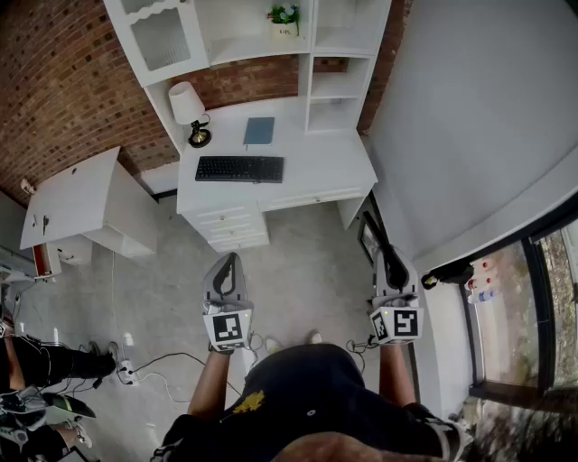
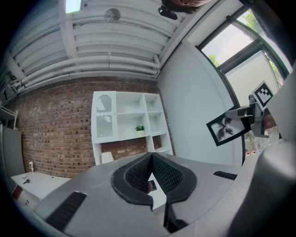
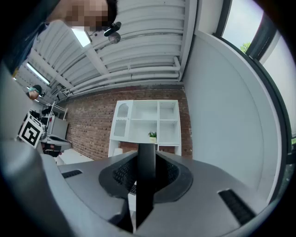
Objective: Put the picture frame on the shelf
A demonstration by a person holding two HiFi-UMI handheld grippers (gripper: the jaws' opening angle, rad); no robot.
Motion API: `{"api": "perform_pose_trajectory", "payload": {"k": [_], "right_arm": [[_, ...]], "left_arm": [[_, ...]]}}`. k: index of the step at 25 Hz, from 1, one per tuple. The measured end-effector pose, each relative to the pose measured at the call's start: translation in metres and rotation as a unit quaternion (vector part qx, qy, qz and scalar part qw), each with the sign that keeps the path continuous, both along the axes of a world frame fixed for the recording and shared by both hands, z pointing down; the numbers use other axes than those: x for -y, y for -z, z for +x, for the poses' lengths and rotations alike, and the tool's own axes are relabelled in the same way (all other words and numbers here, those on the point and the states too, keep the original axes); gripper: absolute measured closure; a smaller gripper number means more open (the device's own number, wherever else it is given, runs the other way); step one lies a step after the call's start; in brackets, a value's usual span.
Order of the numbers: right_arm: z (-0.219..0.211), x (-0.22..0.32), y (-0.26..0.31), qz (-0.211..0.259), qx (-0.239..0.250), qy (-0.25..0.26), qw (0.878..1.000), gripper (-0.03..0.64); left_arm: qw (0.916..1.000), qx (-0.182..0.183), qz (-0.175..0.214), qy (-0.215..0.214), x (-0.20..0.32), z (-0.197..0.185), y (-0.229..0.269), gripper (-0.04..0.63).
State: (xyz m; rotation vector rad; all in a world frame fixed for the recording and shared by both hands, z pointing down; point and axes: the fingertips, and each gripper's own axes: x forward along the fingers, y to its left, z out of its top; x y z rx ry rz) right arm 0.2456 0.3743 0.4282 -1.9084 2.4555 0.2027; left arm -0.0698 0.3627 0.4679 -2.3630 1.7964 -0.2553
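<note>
**Frame in the right hand-held gripper, off the bench**

The person is standing on the grey concrete floor (image 1: 298,257), facing a white bench with drawers (image 1: 316,171) that is sitting against a red brick wall (image 1: 54,81).

The right hand-held gripper (image 3: 147,155) is pointing roughly level and clamping a black rectangular picture frame (image 2: 226,128). In the right gripper view the frame is showing edge-on as a dark slab, with both pads pressing on it. In the left gripper view its face is showing: a dark leafy print on a pale ground, tilted, held up in the air. In the head view the frame is hanging over the floor near the bench's front right corner, apart from the bench.

The left hand-held gripper (image 2: 151,156) is also pointing level. Its jaws are meeting at the tips and nothing is sitting between them.

A white open shelf unit (image 1: 339,86) is rising from the bench's back edge. A small green potted plant (image 1: 285,20) is sitting in one of its upper compartments. On the bench:
- a black keyboard (image 1: 239,169) is lying towards the front left
- a blue notebook (image 1: 259,131) is lying just behind it
- a white-shaded lamp (image 1: 190,108) is standing at the back left corner
</note>
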Motion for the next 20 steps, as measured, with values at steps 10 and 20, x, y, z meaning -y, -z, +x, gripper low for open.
{"api": "perform_pose_trajectory", "payload": {"k": [10, 20], "right_arm": [[0.01, 0.008, -0.012, 0.004, -0.026, 0.046, 0.999, 0.549], [-0.016, 0.011, -0.005, 0.019, -0.008, 0.094, 0.995, 0.549]], "left_arm": [[0.9999, -0.01, -0.008, 0.002, 0.003, 0.031, -0.015, 0.577], [0.9998, -0.002, -0.02, 0.008, -0.005, 0.027, -0.018, 0.577]]}}
